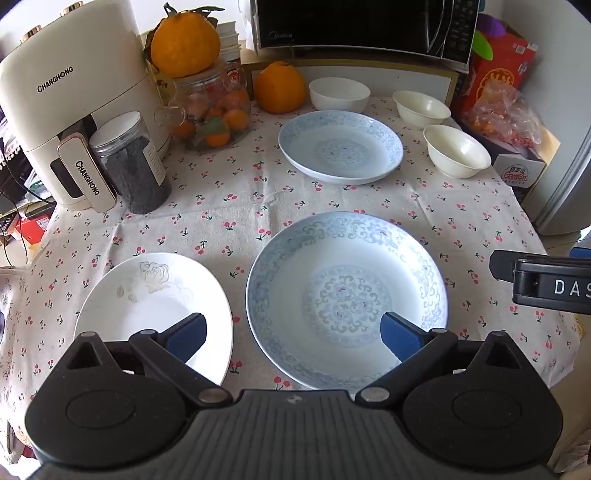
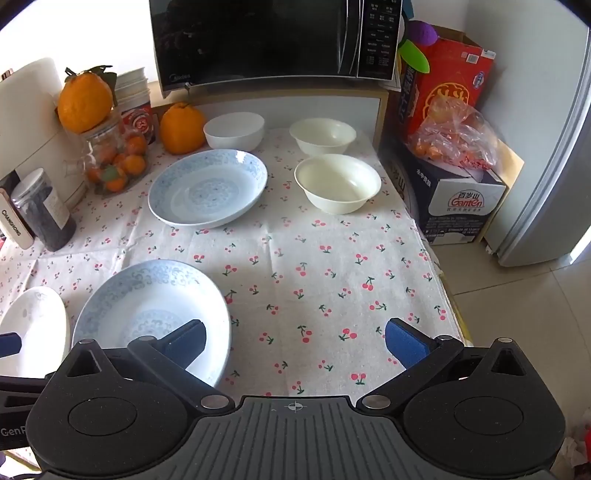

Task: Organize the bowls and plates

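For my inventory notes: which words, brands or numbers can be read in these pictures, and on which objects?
"CHANGHONG": cream appliance, and again on its handle.
"Midea": microwave.
"GanTen", with Chinese characters: dark box.
"DAS", cut off: right gripper.
"GenR", cut off: left gripper.
Microwave buttons, red box, jar label: too small to read.

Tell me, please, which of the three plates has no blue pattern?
The white plate at the near left corner, with a pale flower print. The near blue plate beside it and the far blue plate both carry blue ornament.
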